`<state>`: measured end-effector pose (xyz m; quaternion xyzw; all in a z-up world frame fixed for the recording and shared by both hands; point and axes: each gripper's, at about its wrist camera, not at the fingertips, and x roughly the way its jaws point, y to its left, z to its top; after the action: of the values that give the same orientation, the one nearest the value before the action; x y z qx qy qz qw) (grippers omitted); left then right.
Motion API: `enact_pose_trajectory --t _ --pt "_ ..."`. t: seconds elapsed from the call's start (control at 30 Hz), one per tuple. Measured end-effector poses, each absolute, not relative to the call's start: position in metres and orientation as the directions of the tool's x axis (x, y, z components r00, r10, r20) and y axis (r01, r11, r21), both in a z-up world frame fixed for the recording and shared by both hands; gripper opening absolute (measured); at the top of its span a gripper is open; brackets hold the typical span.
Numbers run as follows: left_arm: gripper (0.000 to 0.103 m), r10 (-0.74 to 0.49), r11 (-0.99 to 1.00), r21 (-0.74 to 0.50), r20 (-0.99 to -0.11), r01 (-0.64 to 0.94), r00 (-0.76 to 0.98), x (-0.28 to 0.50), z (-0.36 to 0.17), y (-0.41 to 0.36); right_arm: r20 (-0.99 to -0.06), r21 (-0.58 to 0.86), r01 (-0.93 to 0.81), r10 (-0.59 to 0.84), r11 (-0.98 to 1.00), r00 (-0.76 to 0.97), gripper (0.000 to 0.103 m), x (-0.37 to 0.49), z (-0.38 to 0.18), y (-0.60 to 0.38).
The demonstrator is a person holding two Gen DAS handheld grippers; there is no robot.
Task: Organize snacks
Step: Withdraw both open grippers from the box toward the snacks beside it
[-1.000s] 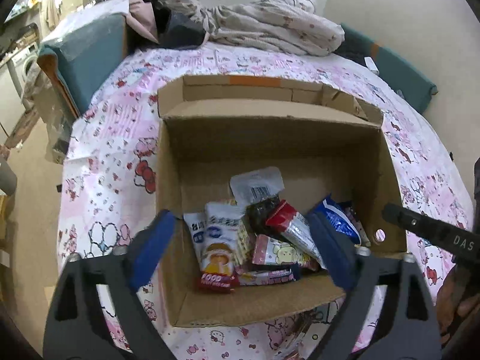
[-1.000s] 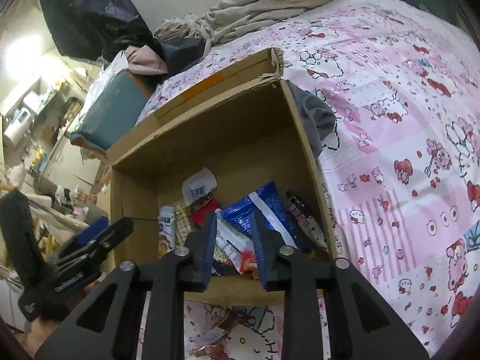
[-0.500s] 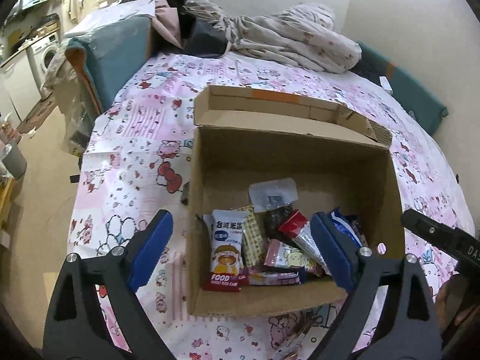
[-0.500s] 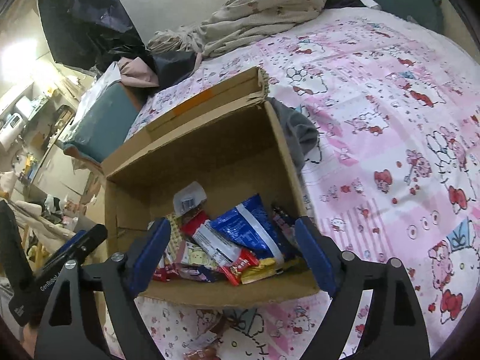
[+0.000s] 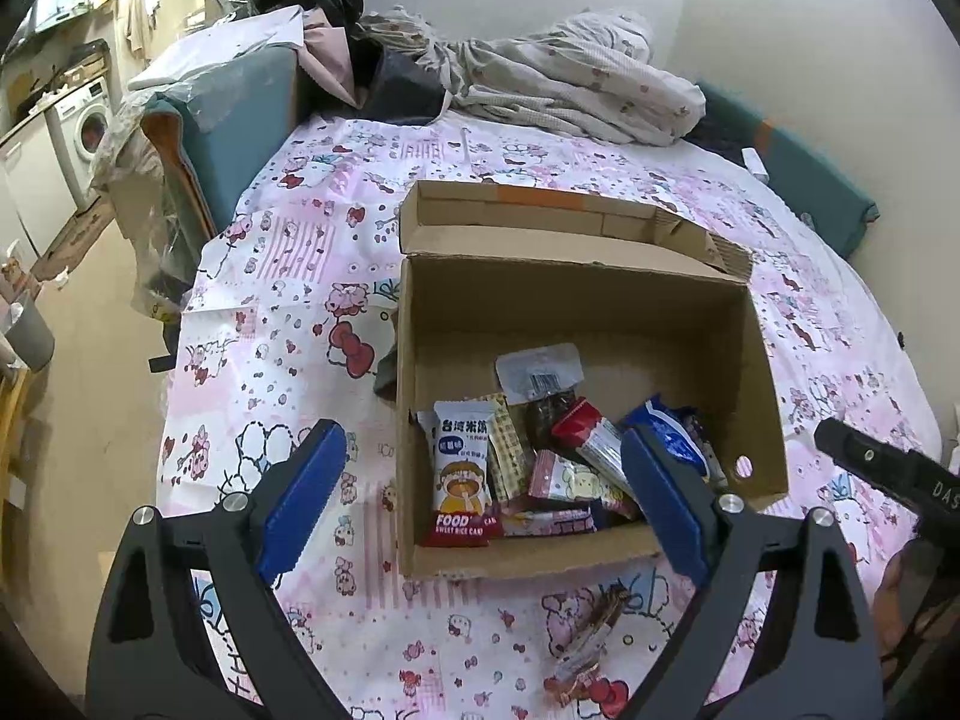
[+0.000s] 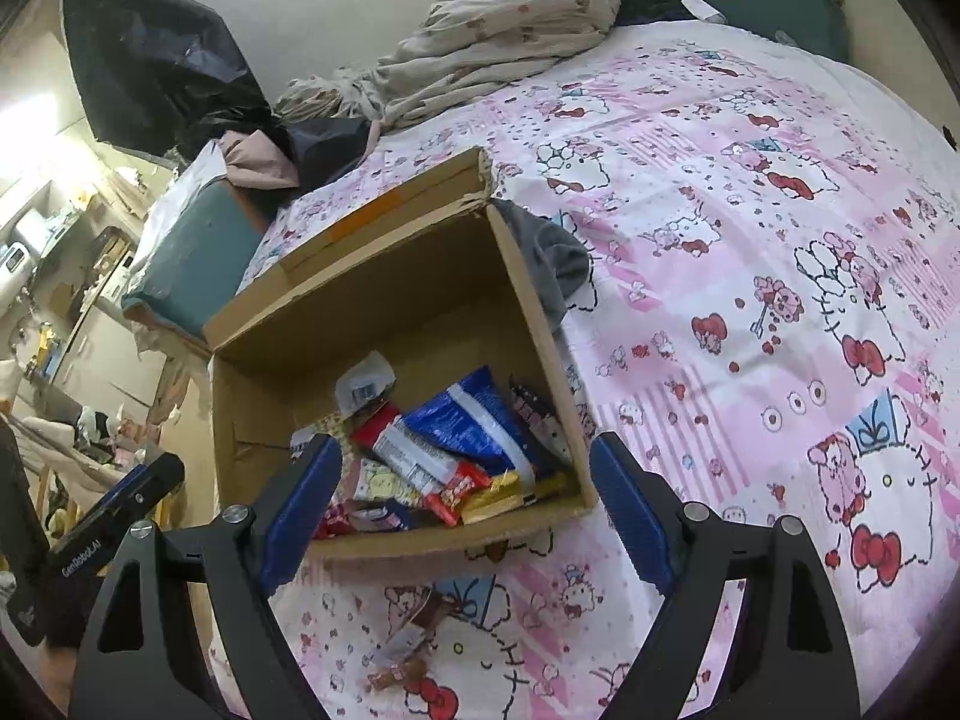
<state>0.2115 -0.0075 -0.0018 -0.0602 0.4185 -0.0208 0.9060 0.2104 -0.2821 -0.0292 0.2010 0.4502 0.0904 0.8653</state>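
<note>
Now, in the left wrist view, the left claw is wide open and holds nothing. It has pulled back, so the box on the bed looks smaller. Snacks lie inside.

In the right wrist view, the right claw was shut a second ago and is open now, with nothing in it. One snack bar still lies outside on the bed, just before the box, likely next.

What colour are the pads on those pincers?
Blue pads on black frames, clearest in the left wrist view.
</note>
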Motion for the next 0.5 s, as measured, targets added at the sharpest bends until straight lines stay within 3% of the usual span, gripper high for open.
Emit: enact_pose_trajectory --t 0.23,0.4,0.5 --pt "0.091 -0.07 0.995 -0.099 -0.778 -0.012 0.624 0.193 -0.004 -0.006 -0.77 0.449 0.025 0.373 0.893 0.517 0.087 0.192 -0.038 -0.278" --pt "0.091 -0.162 0.985 -0.172 -0.841 0.029 0.516 0.185 -0.016 -0.009 -0.798 0.441 0.047 0.368 0.896 0.477 0.087 0.171 -0.045 -0.271" --pt "0.091 -0.158 0.986 -0.165 -0.857 0.029 0.49 0.174 -0.021 -0.012 -0.805 0.451 0.027 0.393 0.892 0.443 0.087 0.16 -0.048 -0.261"
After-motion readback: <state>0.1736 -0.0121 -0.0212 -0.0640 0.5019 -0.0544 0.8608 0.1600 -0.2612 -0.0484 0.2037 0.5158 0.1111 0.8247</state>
